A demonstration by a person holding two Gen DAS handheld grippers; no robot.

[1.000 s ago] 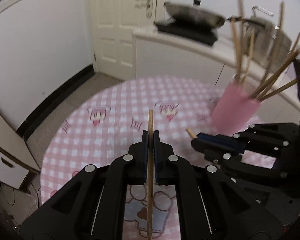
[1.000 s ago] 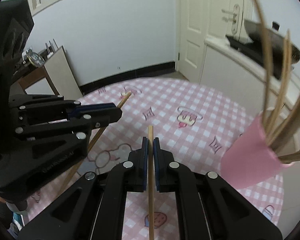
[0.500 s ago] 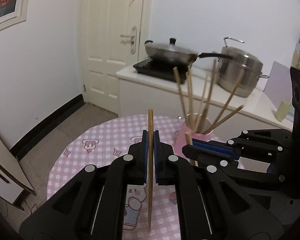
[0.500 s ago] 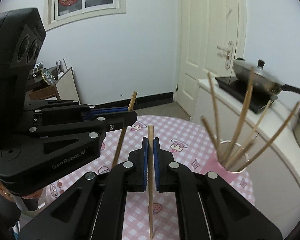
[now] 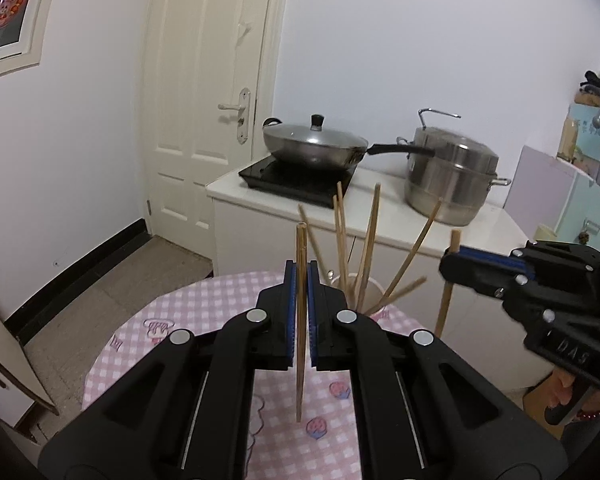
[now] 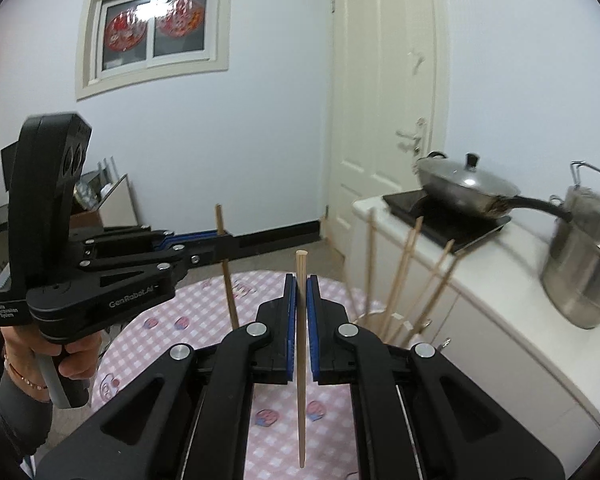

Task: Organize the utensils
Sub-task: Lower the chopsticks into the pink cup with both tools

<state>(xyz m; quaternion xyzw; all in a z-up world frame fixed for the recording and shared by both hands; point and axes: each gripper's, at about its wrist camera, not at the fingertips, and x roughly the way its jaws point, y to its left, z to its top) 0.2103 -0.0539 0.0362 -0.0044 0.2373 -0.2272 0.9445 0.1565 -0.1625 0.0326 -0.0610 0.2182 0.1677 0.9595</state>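
My left gripper (image 5: pixel 300 276) is shut on an upright wooden chopstick (image 5: pixel 300 360), held above the pink checked table (image 5: pixel 180 320). Beyond it stands the pink cup (image 5: pixel 374 294) with several chopsticks (image 5: pixel 370 240) fanned out of it. My right gripper (image 6: pixel 301 288) is shut on a second upright chopstick (image 6: pixel 301 380). In the left wrist view the right gripper (image 5: pixel 454 262) hangs to the right of the cup with its chopstick (image 5: pixel 446 300). From the right wrist, the left gripper (image 6: pixel 222 240) shows at the left with its chopstick (image 6: pixel 229 292). My fingers partly hide the cup (image 6: pixel 374 318).
A white counter (image 5: pixel 380 216) stands behind the table with a lidded wok (image 5: pixel 314 148) on a black hob and a steel pot (image 5: pixel 452 184). A closed door (image 5: pixel 208 120) is at the back left. A person's hand (image 6: pixel 74 356) grips the left gripper's handle.
Both grippers have risen with their chopsticks still clamped and now look more level. The cup sits lower and farther off in both views, and the right gripper has moved out to the right.
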